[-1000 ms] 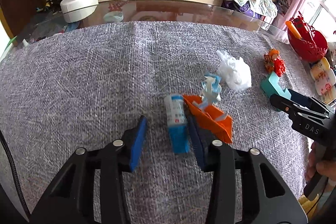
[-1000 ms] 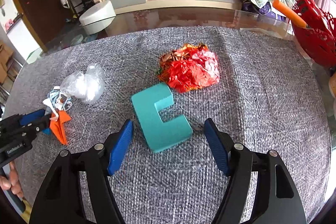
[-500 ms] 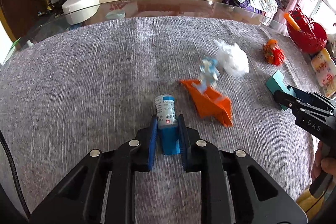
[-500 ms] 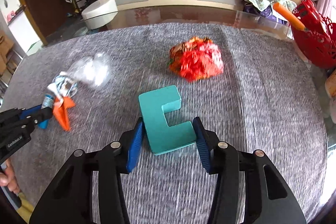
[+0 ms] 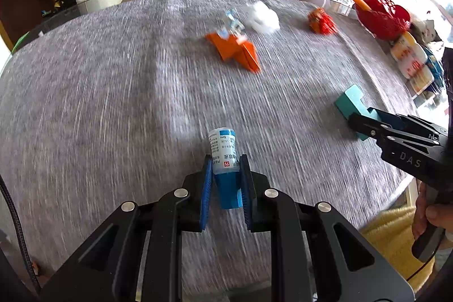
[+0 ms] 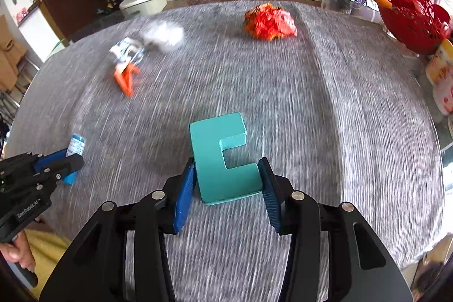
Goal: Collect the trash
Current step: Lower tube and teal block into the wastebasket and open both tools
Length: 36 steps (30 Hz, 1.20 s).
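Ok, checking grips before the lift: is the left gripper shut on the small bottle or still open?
Shut. The left gripper has both blue pads pressed against the small bottle, its labelled end sticking out forward.

My left gripper [image 5: 225, 179] is clamping the small blue bottle [image 5: 225, 160] between its pads, while my right gripper [image 5: 365, 123] is gripping the teal block [image 5: 349, 101].

Trash on the grey worktop, two pieces held

A small bottle [image 5: 223, 149] with a white printed label and blue base sat clamped between the left tool's [image 5: 225, 183] pads, pointing forward. A teal C-shaped block [image 6: 223, 157] was pinched between the right tool's [image 6: 228, 183] pads. Well ahead of both tools lay an orange folded paper [image 5: 236, 51], a blue-white wrapper [image 5: 233, 24] touching it, a white crumpled bag [image 5: 263, 17] and a red crumpled wad [image 6: 270, 23].
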Each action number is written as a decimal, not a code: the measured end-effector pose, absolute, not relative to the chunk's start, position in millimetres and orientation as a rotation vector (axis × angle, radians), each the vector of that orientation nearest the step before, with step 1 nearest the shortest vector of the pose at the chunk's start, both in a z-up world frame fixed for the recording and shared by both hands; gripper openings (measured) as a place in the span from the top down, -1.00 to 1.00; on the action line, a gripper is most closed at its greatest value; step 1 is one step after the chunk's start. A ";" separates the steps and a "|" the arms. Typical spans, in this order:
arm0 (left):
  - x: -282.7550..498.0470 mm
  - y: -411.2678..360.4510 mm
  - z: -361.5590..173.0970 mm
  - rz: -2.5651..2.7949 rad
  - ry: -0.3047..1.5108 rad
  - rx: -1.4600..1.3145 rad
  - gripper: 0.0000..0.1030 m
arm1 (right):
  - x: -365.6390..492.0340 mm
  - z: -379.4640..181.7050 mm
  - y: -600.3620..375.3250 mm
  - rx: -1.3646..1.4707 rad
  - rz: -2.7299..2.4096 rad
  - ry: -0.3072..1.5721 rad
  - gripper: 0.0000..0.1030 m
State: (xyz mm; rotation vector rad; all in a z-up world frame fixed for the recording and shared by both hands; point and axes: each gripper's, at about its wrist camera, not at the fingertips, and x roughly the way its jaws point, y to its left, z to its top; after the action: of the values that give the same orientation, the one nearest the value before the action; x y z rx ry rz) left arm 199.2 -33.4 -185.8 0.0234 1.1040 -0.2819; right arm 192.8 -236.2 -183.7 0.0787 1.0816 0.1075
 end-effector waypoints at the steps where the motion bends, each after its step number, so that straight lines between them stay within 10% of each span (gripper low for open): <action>1: 190.7 -33.4 -185.7 -0.284 1.103 0.020 0.66 | 187.9 -183.7 -235.9 0.082 0.109 1.083 0.12; 36: 22.9 -39.9 -225.2 -0.352 1.174 0.016 0.66 | 23.8 -215.5 -208.7 0.122 0.195 1.132 0.13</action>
State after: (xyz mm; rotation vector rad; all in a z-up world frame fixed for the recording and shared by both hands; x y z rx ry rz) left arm 22.9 -39.9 -225.2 0.0158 1.1740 -0.3520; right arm 23.8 -208.7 -215.5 0.1225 1.1322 0.1954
